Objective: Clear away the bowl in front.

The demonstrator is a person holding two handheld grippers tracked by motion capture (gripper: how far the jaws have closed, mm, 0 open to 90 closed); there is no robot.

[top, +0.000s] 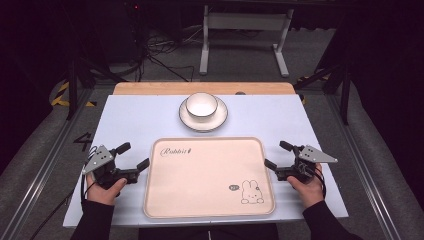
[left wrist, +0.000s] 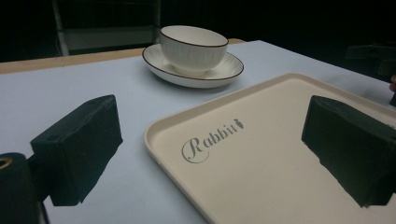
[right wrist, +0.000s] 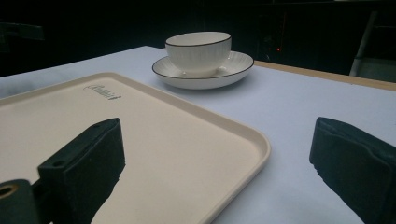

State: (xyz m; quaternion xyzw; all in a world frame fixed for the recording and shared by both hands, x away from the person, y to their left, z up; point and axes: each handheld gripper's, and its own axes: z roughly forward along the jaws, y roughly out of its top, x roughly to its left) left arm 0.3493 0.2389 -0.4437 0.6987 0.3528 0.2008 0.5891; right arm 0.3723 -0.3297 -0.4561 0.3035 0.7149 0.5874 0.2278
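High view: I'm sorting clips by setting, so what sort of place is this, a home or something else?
Probably a lab or recording workspace, not a home: the table stands in a dark room, with cables trailing on the floor, yellow-black hazard tape and a metal frame behind.

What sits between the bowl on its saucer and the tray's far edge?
Nothing: in the high view, bare tabletop separates the saucer under the bowl from the tray. The left gripper view shows the same clear strip.
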